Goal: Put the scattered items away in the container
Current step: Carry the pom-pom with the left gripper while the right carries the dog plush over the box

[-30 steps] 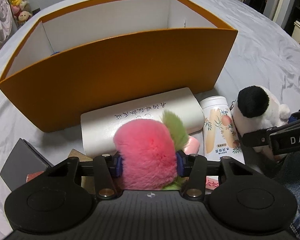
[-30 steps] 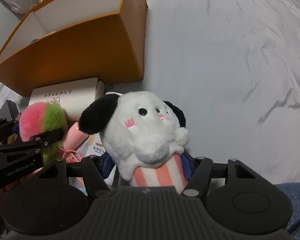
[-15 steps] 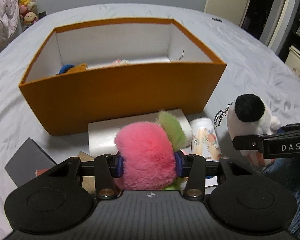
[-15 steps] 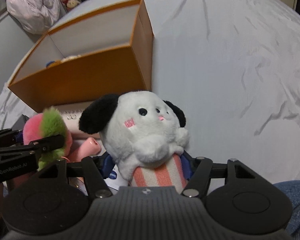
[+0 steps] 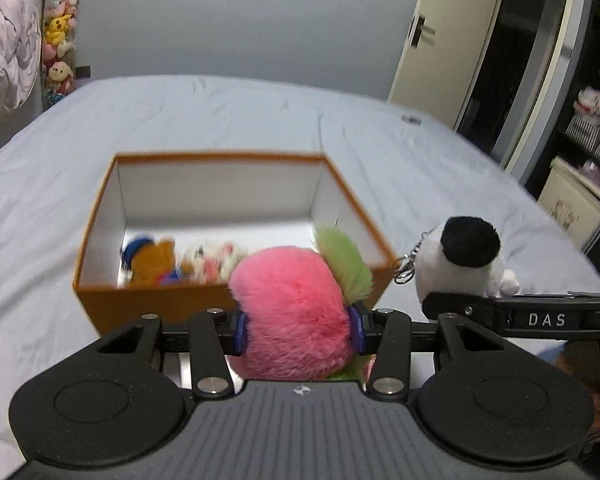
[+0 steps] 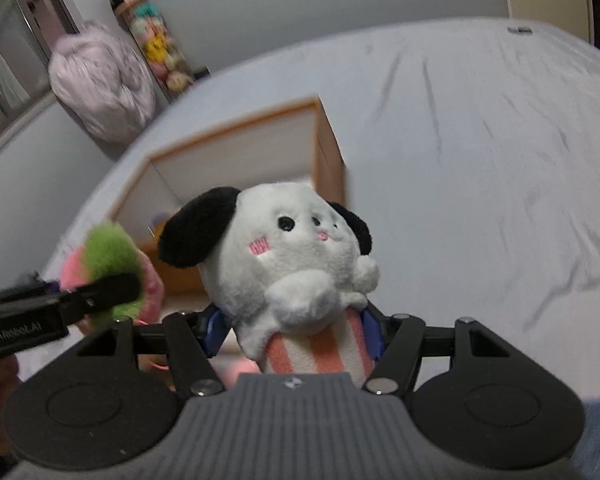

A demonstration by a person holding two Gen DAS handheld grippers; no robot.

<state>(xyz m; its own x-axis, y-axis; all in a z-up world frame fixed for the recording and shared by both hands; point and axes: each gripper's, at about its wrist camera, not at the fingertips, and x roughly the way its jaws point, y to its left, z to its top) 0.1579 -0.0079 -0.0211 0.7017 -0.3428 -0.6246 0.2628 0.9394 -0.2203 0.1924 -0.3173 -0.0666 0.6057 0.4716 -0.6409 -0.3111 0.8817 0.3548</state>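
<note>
My left gripper (image 5: 298, 330) is shut on a fluffy pink plush with a green tuft (image 5: 292, 308), held up in front of the orange box (image 5: 148, 304). The box is open with white inner walls, and a few small plush toys (image 5: 180, 260) lie on its floor. My right gripper (image 6: 292, 330) is shut on a white puppy plush with black ears and a striped body (image 6: 292, 256). In the left wrist view that puppy (image 5: 460, 264) hangs to the right of the box, a metal clasp (image 5: 406, 270) dangling from it. The pink plush (image 6: 112, 264) shows at the left of the right wrist view.
The box (image 6: 328, 156) stands on a wide grey bedsheet (image 5: 440, 176). A pale pink bundle (image 6: 100, 84) and a tall column of stuffed toys (image 5: 58, 40) stand by the far wall. A door (image 5: 448, 32) and shelves (image 5: 596, 132) lie to the right.
Both grippers have risen with their plush toys. The box now sits lower in both views and its inside shows. The white case and bottle in front of it have dropped out of sight.
</note>
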